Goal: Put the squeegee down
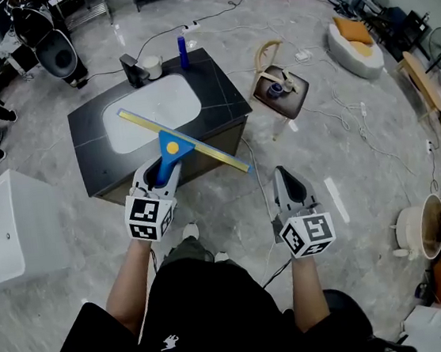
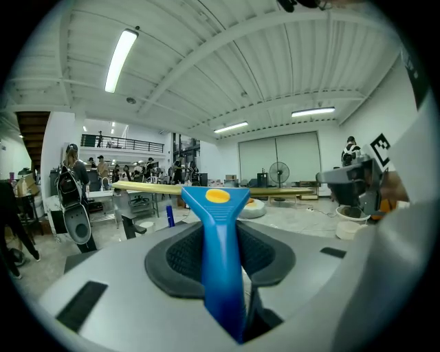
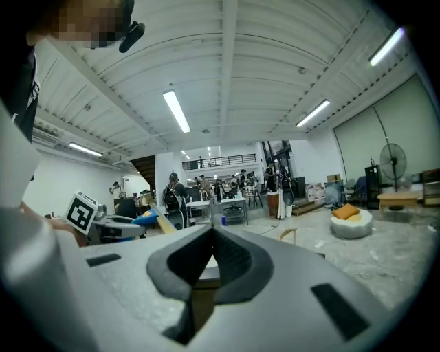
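Near front edge of counter, my L gripper is clamped on squeegee handle, blade approx level. R gripper empty, jaws together.

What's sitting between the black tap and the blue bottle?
A small white cup stands between the tap and the bottle, seen in the head view.
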Demonstrator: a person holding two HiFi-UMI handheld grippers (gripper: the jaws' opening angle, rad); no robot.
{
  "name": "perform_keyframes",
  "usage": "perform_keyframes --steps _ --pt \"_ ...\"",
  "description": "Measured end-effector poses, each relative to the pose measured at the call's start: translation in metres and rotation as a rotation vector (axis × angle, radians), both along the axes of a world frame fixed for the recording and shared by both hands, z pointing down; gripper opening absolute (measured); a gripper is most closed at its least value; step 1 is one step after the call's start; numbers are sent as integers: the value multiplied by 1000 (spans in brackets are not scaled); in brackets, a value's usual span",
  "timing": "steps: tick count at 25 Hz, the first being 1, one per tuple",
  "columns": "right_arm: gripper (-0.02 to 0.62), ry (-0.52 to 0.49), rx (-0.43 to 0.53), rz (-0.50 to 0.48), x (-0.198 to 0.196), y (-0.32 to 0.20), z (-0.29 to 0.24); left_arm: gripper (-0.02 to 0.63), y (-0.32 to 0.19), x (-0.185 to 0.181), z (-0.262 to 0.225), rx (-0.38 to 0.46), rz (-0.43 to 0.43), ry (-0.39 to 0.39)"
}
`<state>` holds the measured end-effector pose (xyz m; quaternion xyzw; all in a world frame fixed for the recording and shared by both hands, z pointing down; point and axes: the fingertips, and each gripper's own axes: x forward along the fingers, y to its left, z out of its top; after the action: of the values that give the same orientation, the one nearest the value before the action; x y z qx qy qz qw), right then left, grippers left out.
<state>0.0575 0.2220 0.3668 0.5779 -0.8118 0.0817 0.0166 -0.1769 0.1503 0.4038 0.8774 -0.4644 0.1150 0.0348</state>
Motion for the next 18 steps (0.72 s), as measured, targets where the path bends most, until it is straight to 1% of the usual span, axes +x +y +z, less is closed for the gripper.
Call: perform_keyframes --steps 9,18 --pt "2 19 5 40 -29 -66 -12 127 -74 -20 -5 -5 55 27" --pt "2 48 28 75 -55 -108 -23 127 -126 -40 -2 -7 109 46"
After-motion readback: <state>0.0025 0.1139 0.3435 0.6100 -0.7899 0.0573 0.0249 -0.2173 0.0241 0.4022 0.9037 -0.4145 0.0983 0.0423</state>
